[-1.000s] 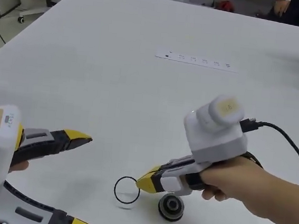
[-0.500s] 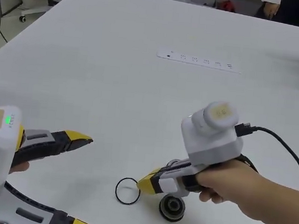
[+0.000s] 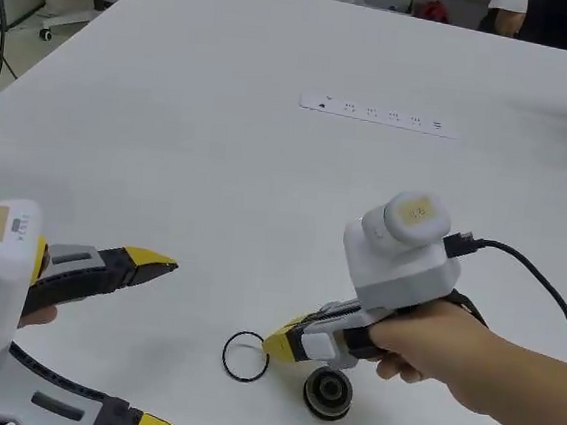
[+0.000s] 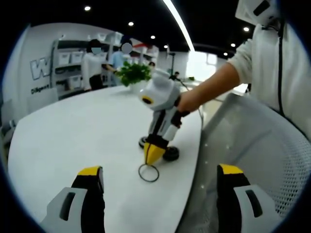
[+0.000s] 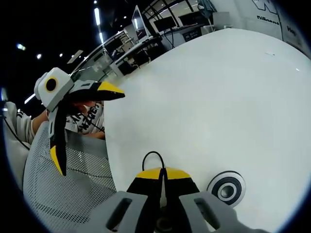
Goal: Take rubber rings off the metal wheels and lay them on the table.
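A thin black rubber ring [image 3: 245, 358] lies flat on the white table [image 3: 220, 146] near its front edge. My right gripper [image 3: 273, 347] is shut, its yellow tips pinching the ring's right edge; the ring [image 5: 153, 158] loops out from the closed tips [image 5: 162, 172]. A black and metal wheel [image 3: 327, 393] rests on the table just right of those tips, and also sits lower right as the wheel [image 5: 227, 187]. My left gripper [image 3: 155, 346] hovers open to the left of the ring, jaws wide apart with nothing between them. From it I see the ring [image 4: 148, 173], the wheel [image 4: 170, 153] and the right gripper [image 4: 154, 155].
A white power strip [image 3: 378, 115] lies far back on the table. A grey mesh chair [image 4: 252, 141] stands at the table's near edge. A potted plant [image 4: 133, 73] and people are at the far end.
The right gripper has tipped slightly lower, and the ring now lies flat on the table. The left gripper has held still. The head camera has shifted a little.
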The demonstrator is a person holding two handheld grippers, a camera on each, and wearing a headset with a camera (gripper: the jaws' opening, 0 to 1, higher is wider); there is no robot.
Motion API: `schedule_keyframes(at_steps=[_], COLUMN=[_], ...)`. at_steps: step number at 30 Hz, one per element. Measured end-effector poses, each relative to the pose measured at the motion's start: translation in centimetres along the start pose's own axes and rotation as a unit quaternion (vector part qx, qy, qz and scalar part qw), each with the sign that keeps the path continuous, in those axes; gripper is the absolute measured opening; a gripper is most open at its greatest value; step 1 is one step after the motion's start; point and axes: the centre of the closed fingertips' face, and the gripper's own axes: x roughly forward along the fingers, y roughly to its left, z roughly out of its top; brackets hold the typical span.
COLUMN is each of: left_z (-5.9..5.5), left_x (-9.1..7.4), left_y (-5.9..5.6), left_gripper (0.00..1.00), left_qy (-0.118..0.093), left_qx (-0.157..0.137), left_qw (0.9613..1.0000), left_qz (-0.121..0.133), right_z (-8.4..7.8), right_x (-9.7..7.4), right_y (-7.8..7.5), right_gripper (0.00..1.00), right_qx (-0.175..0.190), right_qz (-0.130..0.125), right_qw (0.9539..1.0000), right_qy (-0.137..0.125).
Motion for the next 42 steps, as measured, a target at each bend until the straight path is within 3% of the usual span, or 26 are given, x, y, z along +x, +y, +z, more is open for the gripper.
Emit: schedule_keyframes(at_steps=[17, 30, 42], left_z=[0.1, 0.1, 0.3], left_x=[-0.1, -0.1, -0.2], left_y=[0.1, 0.0, 0.0], left_gripper=[0.98, 0.98, 0.98], left_qy=[0.001, 0.002, 0.001], left_qx=[0.002, 0.003, 0.005], left_qw=[1.0, 1.0, 1.0], left_qz=[0.003, 0.003, 0.004], right_z=[0.0, 0.3, 1.0], right_x=[-0.3, -1.7, -3.2], right_y=[-0.3, -0.1, 1.0], right_gripper=[0.02, 0.04, 0.06], right_qx=[-0.002, -0.011, -0.025], right_qz=[-0.004, -0.005, 0.001], right_qw=[1.0, 0.9998, 0.9993], right_qy=[-0.003, -0.016, -0.029])
